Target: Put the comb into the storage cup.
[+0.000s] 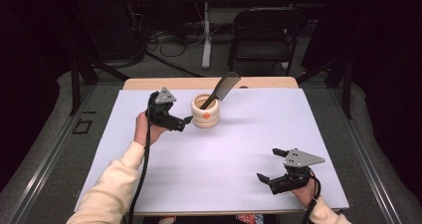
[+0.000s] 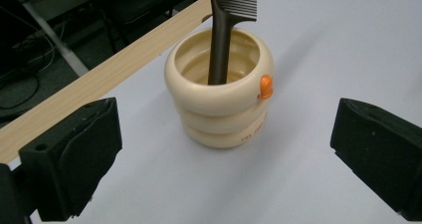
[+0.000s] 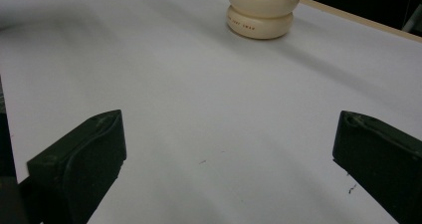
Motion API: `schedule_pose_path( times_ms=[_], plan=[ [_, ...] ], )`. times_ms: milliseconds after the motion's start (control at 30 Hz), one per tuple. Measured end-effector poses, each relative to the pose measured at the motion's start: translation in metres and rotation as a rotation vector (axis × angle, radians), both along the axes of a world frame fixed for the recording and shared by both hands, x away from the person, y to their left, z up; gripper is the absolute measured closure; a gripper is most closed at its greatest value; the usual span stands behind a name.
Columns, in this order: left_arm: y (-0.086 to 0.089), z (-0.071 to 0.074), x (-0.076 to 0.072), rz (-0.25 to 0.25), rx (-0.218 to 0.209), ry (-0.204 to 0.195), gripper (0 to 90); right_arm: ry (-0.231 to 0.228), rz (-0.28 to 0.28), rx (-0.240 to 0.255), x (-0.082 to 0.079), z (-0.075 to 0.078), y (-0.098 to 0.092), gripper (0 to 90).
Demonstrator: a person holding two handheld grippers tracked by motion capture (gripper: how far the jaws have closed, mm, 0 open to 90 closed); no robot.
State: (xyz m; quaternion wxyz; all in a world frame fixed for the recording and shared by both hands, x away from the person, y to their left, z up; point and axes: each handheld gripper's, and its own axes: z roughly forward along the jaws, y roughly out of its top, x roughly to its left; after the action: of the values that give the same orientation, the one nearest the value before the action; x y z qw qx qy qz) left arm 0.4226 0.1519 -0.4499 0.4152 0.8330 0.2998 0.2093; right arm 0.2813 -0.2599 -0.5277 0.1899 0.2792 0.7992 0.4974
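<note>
Comb (image 1: 223,87) stands handle-down in the cream ribbed holder (image 1: 206,111), leaning up and to the right with its teeth above the rim; in the left gripper view the comb (image 2: 221,32) rises from the holder (image 2: 220,97), which bears a small orange knob on its side. The left gripper (image 1: 185,121) sits just left of the holder, jaws spread wide and released, nothing between them, its tips close to the holder's side but apart from it. The right gripper (image 1: 268,164) rests well apart at the near right of the white mat (image 1: 239,139), jaws likewise wide and empty; from its view the holder (image 3: 261,11) stands far off across bare mat. The mat lies on a wooden table (image 1: 149,83).
</note>
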Motion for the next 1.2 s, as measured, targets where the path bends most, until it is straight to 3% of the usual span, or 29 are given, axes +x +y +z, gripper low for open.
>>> schedule_pose_path(
  times_ms=[300,467,700,1000,1033,1200],
  plan=[
    [0.026,-0.016,-0.018,0.063,0.003,-0.008,0.1,-0.003,-0.001,0.000,0.000,0.000,0.000,0.0],
    [0.038,-0.024,-0.026,0.102,-0.021,-0.012,0.1,-0.003,0.000,0.000,0.000,0.000,0.000,0.0],
    [0.046,-0.029,-0.041,0.117,-0.040,-0.031,0.1,-0.001,0.001,-0.002,0.000,0.000,0.000,0.0],
    [0.053,-0.031,-0.061,0.130,-0.034,-0.068,0.1,-0.003,0.004,-0.005,0.000,0.000,0.000,0.0],
    [0.054,-0.034,-0.066,0.128,-0.028,-0.088,0.0,-0.004,0.004,-0.005,-0.001,0.000,0.000,0.0],
    [0.058,-0.039,-0.076,0.129,-0.022,-0.090,0.0,-0.005,0.006,-0.006,-0.001,0.000,0.000,0.0]
  ],
)
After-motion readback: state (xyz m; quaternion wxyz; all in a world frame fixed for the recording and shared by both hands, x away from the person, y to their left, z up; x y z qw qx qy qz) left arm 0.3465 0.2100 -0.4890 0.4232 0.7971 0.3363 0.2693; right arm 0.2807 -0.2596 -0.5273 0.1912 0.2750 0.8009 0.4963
